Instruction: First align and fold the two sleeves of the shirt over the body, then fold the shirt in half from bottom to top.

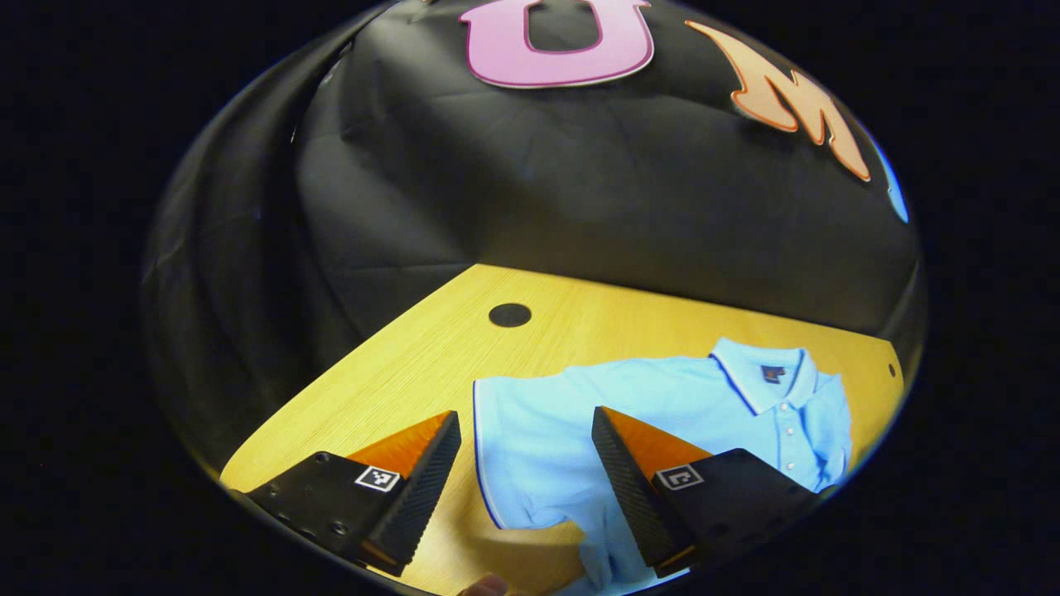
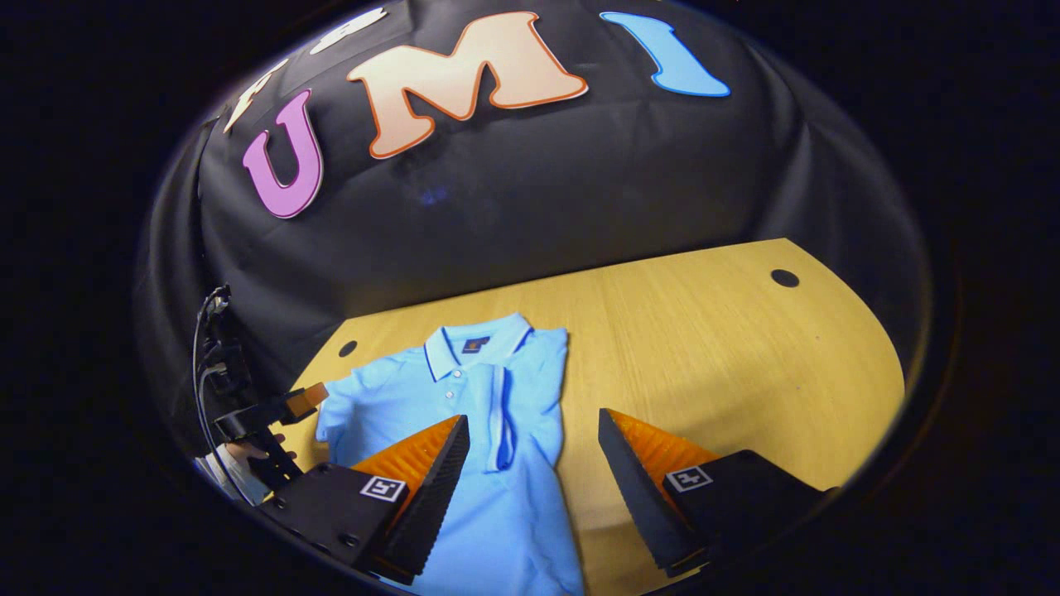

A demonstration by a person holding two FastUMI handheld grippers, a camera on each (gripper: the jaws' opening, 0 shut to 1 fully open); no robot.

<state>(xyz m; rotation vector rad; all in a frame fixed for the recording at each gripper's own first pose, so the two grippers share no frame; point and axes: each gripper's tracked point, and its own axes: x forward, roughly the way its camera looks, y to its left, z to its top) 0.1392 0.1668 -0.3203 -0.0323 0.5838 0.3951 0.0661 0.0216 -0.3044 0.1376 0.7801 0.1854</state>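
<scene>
The shirt (image 2: 489,430) is lying low centre on the table (image 2: 729,348), soft, light and floppy. Both grippers, left (image 1: 526,463) and right (image 2: 534,463), are gaping, holding nothing; the outstretched sleeve's (image 1: 530,414) hem looks best for pinching.

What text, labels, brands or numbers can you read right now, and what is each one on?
No words or numbers are legible.
Neck label inside the collar of the shirt: too small to read.
Square markers on the fingers of the left hand-held gripper: black-and-white code patterns, no words.
Square markers on the fingers of the right hand-held gripper: the same kind of pattern, no words.
</scene>
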